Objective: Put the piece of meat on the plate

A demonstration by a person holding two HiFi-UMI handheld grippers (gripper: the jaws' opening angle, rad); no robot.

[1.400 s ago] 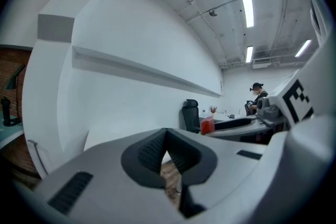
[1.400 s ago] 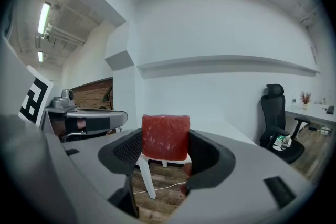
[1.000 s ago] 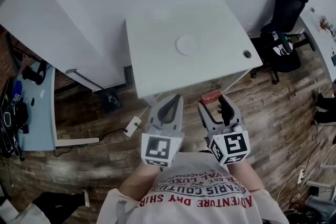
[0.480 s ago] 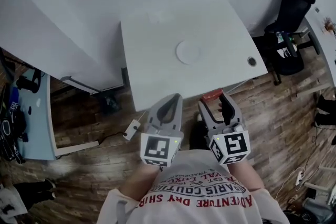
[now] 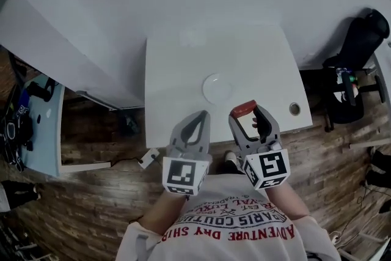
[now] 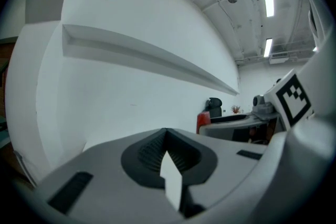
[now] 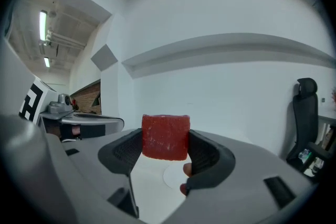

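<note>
A red block of meat [image 7: 166, 137] sits clamped between the jaws of my right gripper [image 7: 165, 145]; in the head view the meat [image 5: 244, 109] hovers over the near edge of the white table [image 5: 177, 76]. The white round plate [image 5: 217, 88] lies on the table, just ahead and left of my right gripper [image 5: 245, 113]; it shows below the meat as a pale disc, the plate [image 7: 176, 177]. My left gripper [image 5: 198, 118] is shut with nothing in it, held beside the right one at the table's near edge. Its jaws meet in the left gripper [image 6: 166, 136] view.
A round cable hole [image 5: 295, 109] sits at the table's near right corner. A black office chair [image 5: 360, 40] stands to the right. White walls and a ledge [image 5: 67, 21] lie beyond the table. A power strip [image 5: 146, 159] lies on the wooden floor.
Both grippers have come forward toward the table; the meat now hangs over the table's near edge, closer to the plate. The grip on the meat is unchanged.
</note>
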